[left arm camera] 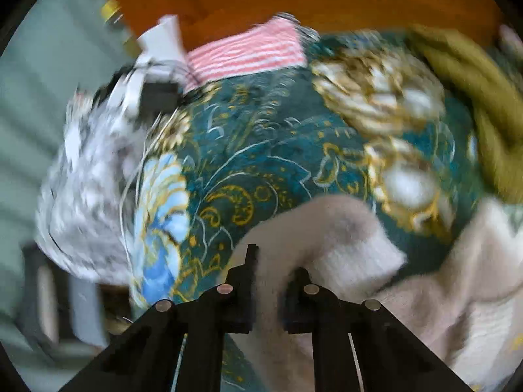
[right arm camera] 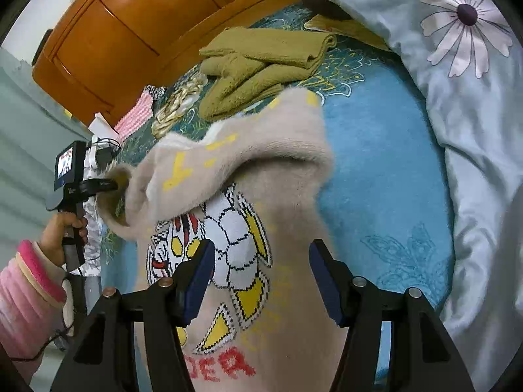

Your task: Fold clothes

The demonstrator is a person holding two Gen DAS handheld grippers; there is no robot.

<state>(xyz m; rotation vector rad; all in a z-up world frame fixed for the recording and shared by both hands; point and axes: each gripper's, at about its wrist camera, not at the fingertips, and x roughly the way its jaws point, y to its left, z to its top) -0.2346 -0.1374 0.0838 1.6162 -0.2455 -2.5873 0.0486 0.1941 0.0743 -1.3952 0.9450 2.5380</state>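
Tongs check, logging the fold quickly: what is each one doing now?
Left tongs: shut on the fuzzy beige knitted sweater, lifting its edge.
Right tongs: open, holding nothing, above the sweater.

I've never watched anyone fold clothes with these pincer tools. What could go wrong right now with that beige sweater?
The left gripper pinches only a fluffy edge of the beige sweater, so the thick knit might slip free mid-fold. The right gripper hangs open over the sweater's front and pins nothing, so the whole garment may drag across the blanket. The olive garment lies right beside the lifted edge and could get caught underneath.
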